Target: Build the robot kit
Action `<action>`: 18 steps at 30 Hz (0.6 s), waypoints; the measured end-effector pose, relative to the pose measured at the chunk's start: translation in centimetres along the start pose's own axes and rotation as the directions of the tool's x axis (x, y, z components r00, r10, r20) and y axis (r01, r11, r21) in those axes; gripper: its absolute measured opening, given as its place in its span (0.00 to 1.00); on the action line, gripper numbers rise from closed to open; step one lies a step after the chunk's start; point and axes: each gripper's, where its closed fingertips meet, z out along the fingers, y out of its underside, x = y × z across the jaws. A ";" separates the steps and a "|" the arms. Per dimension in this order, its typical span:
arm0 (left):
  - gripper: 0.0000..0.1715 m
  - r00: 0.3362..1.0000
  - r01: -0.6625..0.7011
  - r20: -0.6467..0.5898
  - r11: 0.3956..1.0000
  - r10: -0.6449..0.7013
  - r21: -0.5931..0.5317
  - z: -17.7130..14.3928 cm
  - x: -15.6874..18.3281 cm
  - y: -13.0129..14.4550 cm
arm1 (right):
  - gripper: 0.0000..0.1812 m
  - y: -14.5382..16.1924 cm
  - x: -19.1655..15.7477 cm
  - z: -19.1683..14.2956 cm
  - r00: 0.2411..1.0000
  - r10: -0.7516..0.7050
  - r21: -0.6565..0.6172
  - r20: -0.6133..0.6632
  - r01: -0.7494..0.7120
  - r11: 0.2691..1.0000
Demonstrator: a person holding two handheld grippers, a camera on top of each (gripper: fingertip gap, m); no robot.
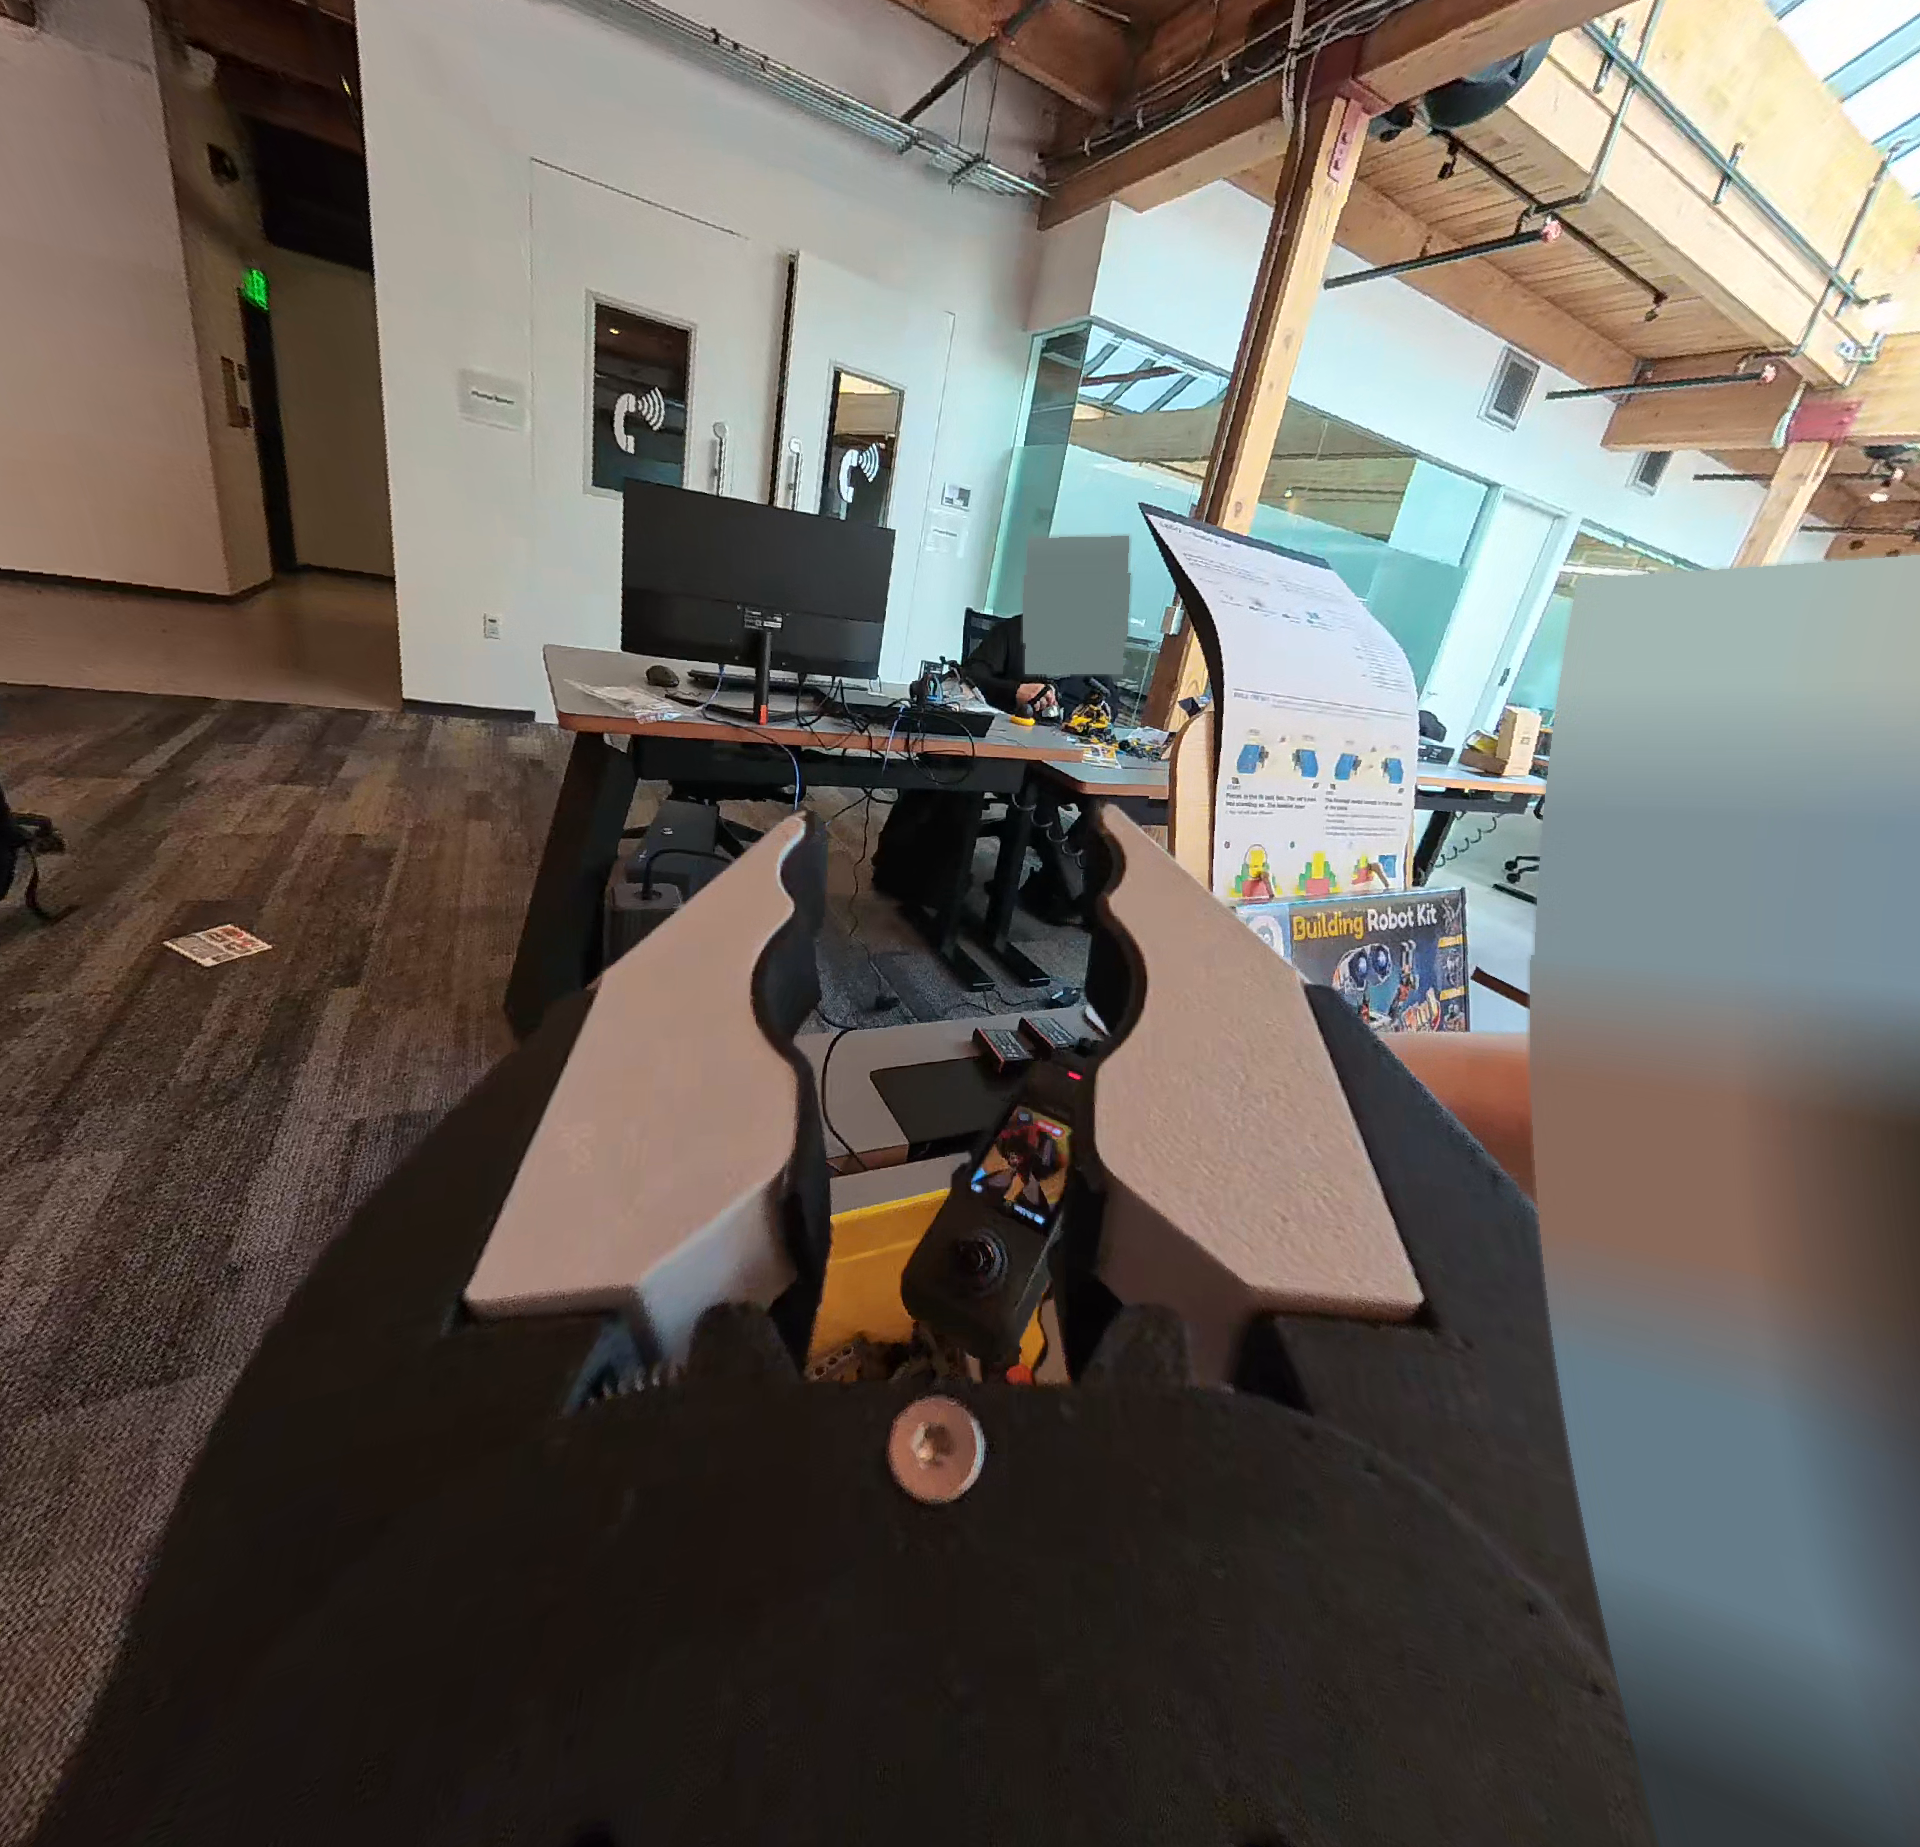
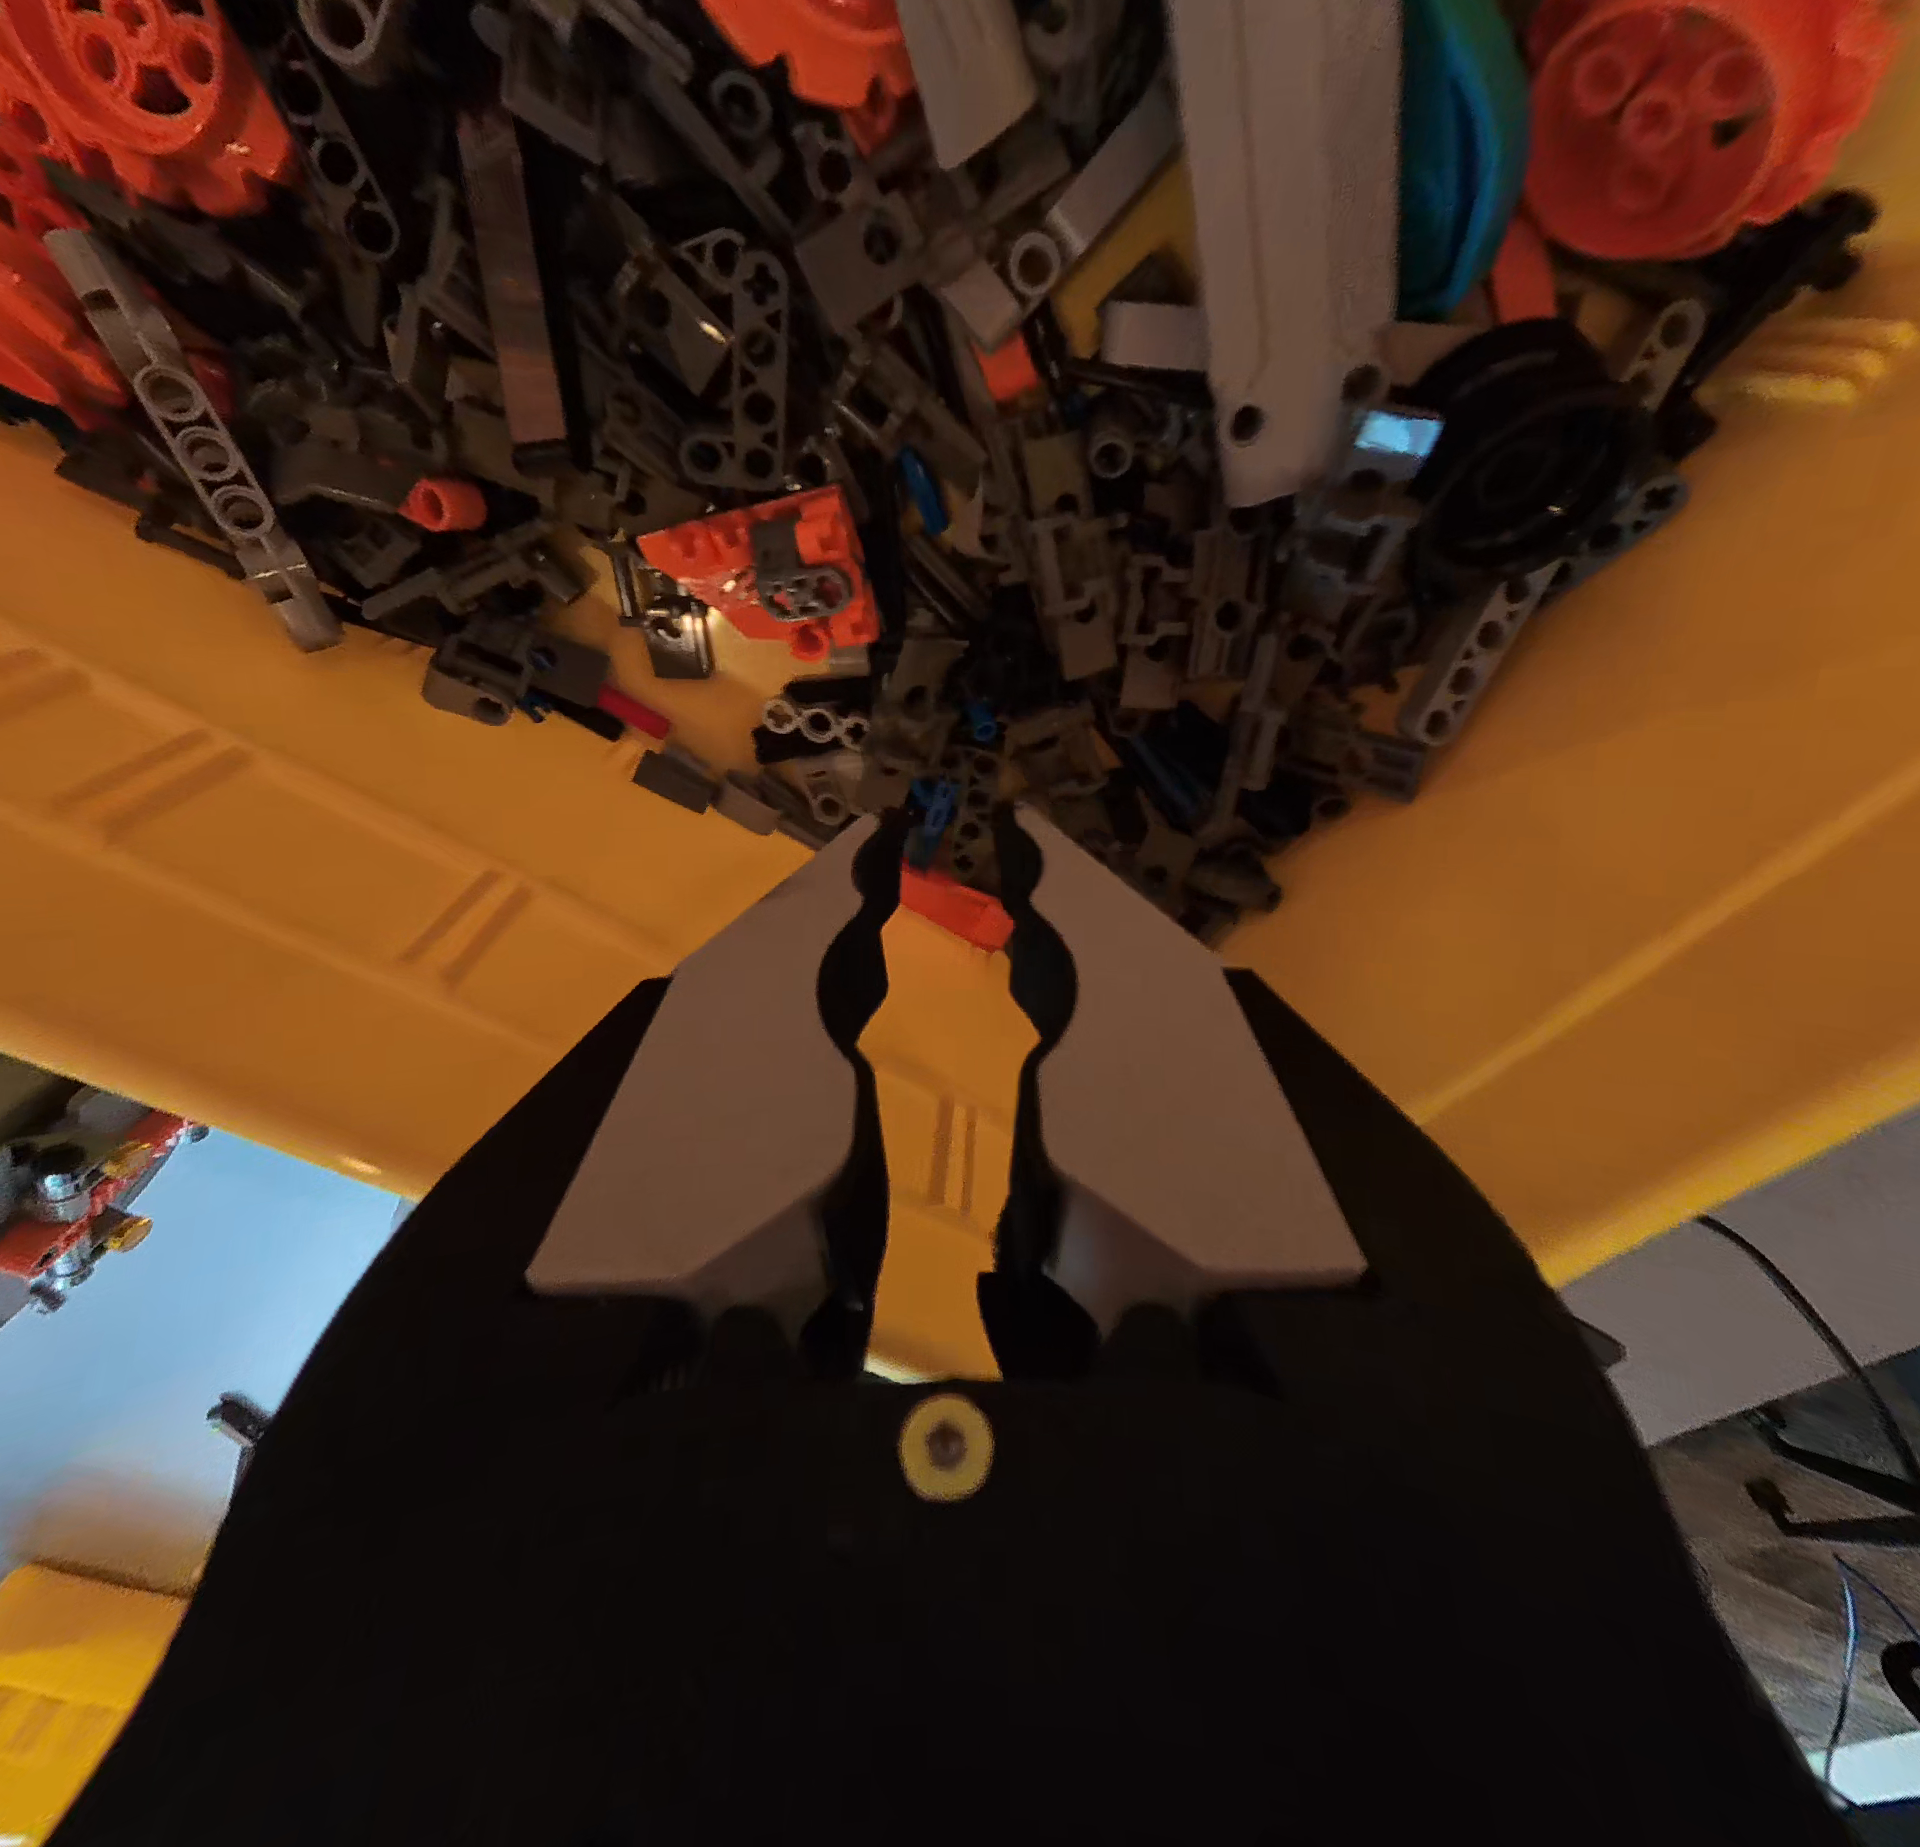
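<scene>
My right gripper [image 2: 951,826] reaches into a yellow bin [image 2: 416,862] of loose building-toy parts. Its jaws stand a little apart, with the tips at the edge of the pile, on either side of a blue pin [image 2: 932,810] and a dark beam [image 2: 975,821]. An orange piece [image 2: 956,914] lies just below the tips. Orange wheels [image 2: 125,62], a white curved panel [image 2: 1288,239] and a black round part [image 2: 1538,467] lie deeper in the pile. My left gripper [image 1: 951,831] is open and empty, raised above the bin [image 1: 873,1267]. A black camera [image 1: 997,1236] shows between its fingers.
Ahead in the left wrist view stand a desk with a monitor [image 1: 758,571] and a seated person [image 1: 997,665]. A kit box [image 1: 1371,956] and an instruction sheet [image 1: 1309,717] stand at the right. A partly built model [image 2: 83,1205] sits left of the bin. There is about 35 cm between the tips of the two grippers. The orange piece [image 2: 956,914] lies around 4 cm away from my right fingertips.
</scene>
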 end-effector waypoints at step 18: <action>0.28 0.998 0.008 -0.059 0.994 -0.015 -0.110 1.1 0.8 2.0 | 0.03 -3.4 -1.4 0.4 0.999 -0.022 0.118 0.029 0.019 0.993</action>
